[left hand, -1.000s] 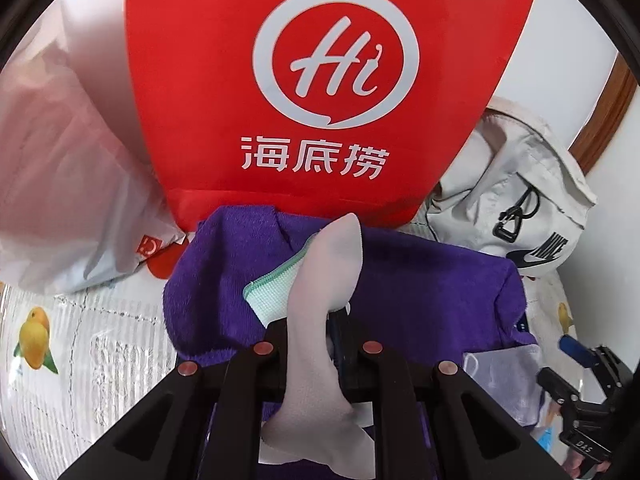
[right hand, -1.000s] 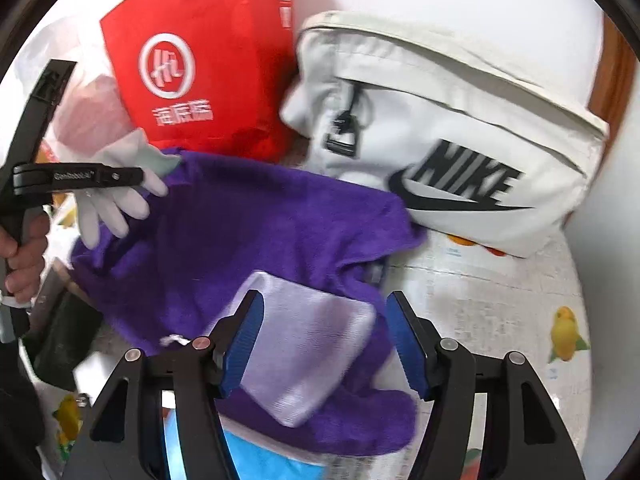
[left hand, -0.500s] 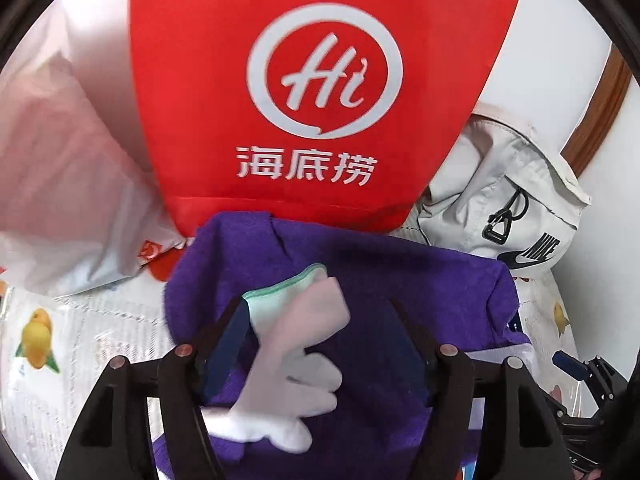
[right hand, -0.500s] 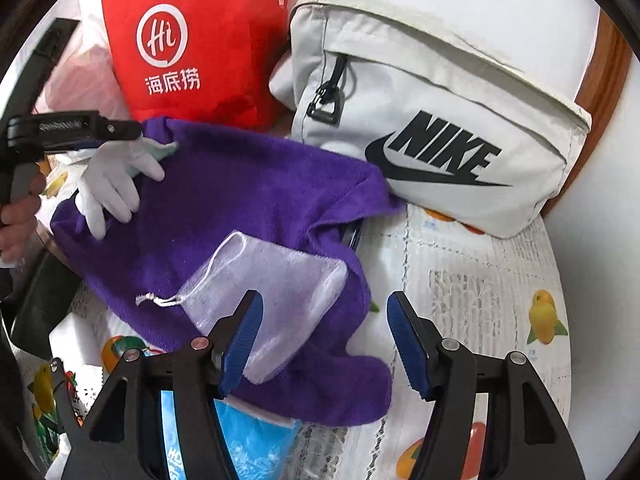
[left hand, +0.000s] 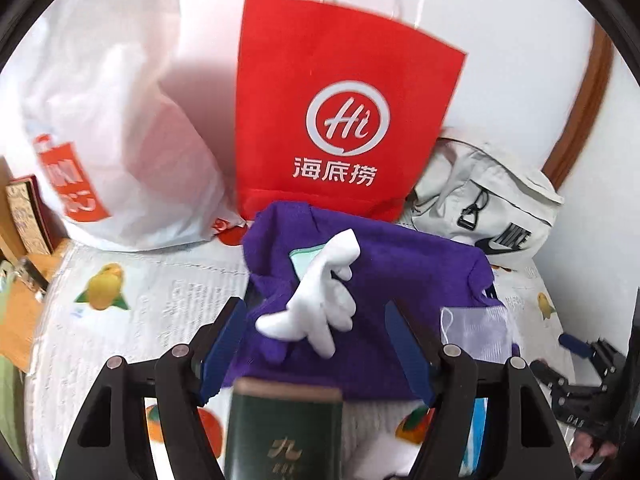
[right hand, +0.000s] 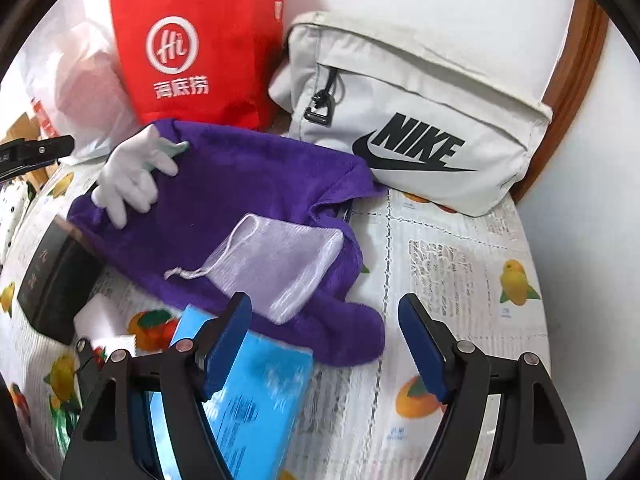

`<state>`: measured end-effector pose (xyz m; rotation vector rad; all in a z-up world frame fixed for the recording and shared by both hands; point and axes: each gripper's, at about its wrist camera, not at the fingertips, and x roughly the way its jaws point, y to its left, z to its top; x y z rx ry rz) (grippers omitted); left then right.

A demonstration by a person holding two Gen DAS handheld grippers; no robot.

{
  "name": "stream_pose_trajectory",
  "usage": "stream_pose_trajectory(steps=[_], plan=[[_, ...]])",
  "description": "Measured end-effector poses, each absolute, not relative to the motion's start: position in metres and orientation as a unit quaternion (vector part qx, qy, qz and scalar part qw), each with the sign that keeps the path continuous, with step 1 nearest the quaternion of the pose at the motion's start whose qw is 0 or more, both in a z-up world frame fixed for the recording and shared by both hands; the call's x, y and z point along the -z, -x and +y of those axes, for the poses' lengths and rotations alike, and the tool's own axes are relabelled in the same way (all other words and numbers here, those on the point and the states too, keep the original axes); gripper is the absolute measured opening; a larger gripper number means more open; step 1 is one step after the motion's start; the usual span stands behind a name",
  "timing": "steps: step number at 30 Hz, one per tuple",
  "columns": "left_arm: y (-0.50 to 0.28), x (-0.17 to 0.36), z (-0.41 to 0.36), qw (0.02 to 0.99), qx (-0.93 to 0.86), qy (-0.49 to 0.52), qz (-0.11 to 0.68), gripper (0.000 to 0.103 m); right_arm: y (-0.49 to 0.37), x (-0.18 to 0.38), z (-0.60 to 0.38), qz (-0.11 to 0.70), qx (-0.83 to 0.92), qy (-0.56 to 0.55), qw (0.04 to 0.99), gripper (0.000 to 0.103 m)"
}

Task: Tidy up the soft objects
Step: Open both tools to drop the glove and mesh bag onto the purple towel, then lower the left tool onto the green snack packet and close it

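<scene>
A white glove (left hand: 320, 304) (right hand: 132, 176) lies loose on a purple towel (left hand: 416, 280) (right hand: 256, 184) spread on the table. A sheer white drawstring pouch (right hand: 276, 264) (left hand: 476, 332) rests on the towel's near right part. My left gripper (left hand: 316, 344) is open and empty, just short of the glove. My right gripper (right hand: 324, 344) is open and empty, over the towel's near edge, just short of the pouch.
A red paper bag (left hand: 340, 120) (right hand: 200, 40) stands behind the towel, a white plastic bag (left hand: 116, 140) to its left and a white Nike bag (right hand: 408, 120) (left hand: 488, 208) to its right. A dark green box (left hand: 284, 428) (right hand: 56, 280) and a blue packet (right hand: 256, 392) lie near the front. The fruit-print tablecloth (right hand: 460, 280) covers the table.
My left gripper opened and let go of the white glove, which now lies on the towel. Both grippers have drawn back from the towel.
</scene>
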<state>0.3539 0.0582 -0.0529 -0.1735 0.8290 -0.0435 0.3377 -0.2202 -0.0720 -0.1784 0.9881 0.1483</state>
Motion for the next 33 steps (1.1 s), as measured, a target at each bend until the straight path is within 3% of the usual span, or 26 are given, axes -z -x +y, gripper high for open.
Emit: stream_pose_trajectory(steps=[9, 18, 33], plan=[[-0.266, 0.037, 0.061, 0.930, 0.000, 0.066, 0.362, 0.070, -0.272, 0.043, -0.220, 0.405, -0.101, 0.027, 0.908, 0.075], [-0.194, 0.079, 0.064, 0.895, -0.014, 0.075, 0.439, 0.070, -0.203, 0.046, -0.216, 0.423, -0.123, -0.029, 0.897, 0.075], [-0.122, 0.150, 0.018, 0.856, 0.004, 0.072, 0.512, 0.070, -0.105, 0.054, -0.216, 0.408, -0.123, -0.005, 0.904, 0.075]])
